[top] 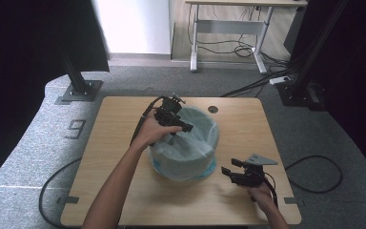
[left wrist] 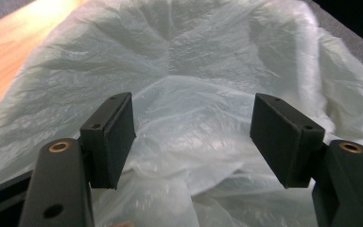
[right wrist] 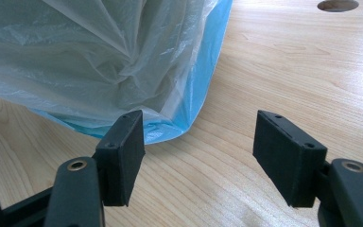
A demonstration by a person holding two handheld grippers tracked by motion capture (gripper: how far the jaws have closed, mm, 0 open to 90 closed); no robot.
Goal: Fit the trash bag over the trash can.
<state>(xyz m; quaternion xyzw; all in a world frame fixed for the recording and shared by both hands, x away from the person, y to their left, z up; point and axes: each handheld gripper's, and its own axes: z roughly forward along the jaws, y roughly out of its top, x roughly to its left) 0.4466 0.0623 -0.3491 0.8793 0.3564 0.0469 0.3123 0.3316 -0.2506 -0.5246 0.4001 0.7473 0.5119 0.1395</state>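
- A round blue bin (top: 209, 168) lined with a thin, crinkled, translucent white plastic bag (top: 190, 143) stands near the middle of the light wooden tabletop (top: 114, 143).
- The bag hangs over the bin's rim and covers most of its outer wall; a strip of blue shows along the base.
- The left tongs (top: 183, 128), held in the person's left hand (top: 155, 132), hover over the bin's far-left rim, pointing across the opening.
- In the left gripper view the left tongs (left wrist: 193, 139) stand wide open above the crumpled liner, with nothing pinched between them.
- The right tongs (top: 232, 166), in the right hand (top: 262, 193), are near the bin's right side, apart from it.
- In the right gripper view the right tongs (right wrist: 198, 156) are open and empty, just above the wood, aimed at the bin's lower edge (right wrist: 203, 94).
- A round cable hole (top: 213, 109) lies in the tabletop behind the bin.
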